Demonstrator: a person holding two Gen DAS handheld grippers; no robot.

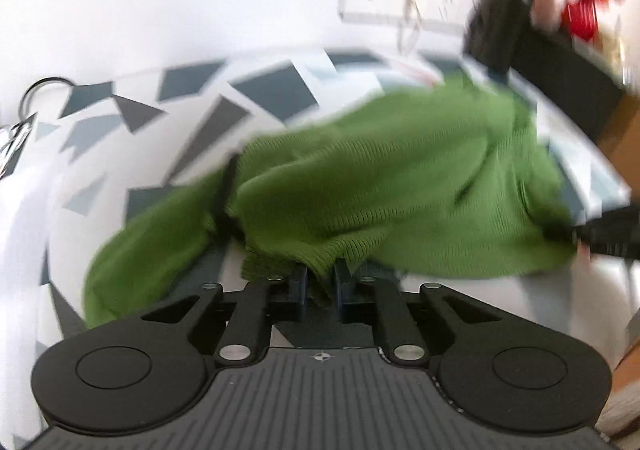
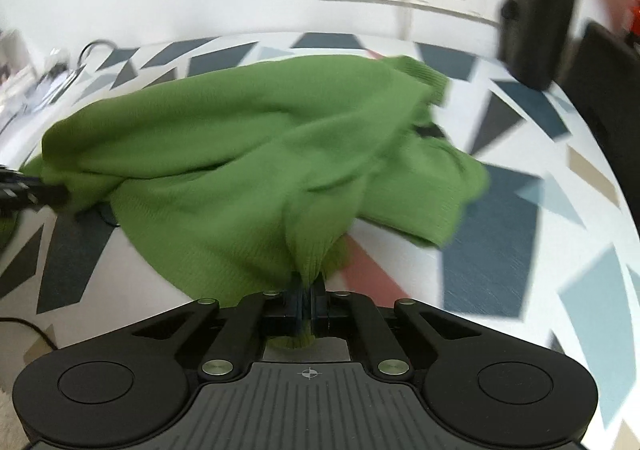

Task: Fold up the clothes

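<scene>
Green knit sweater [image 1: 384, 177] bunched over the geometric-patterned tabletop [image 2: 520, 209], partly lifted. Left gripper [image 1: 321, 282] nearly closed on a ribbed edge; right gripper [image 2: 306, 300] pinched tight on a gathered ribbed hem. Soft, light, stretchy, prone to sagging. Best held at ribbed edges. Motion blur throughout, so possibly mid-swing.

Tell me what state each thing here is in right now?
Sweater: crumpled, unfolded, partly lifted off the table, pinched at two edges.
Left gripper: jaws shut on sweater.
Right gripper: jaws shut on sweater.
Bottle: upright, capped.
Table: patterned top, sweater partly resting on it.
</scene>
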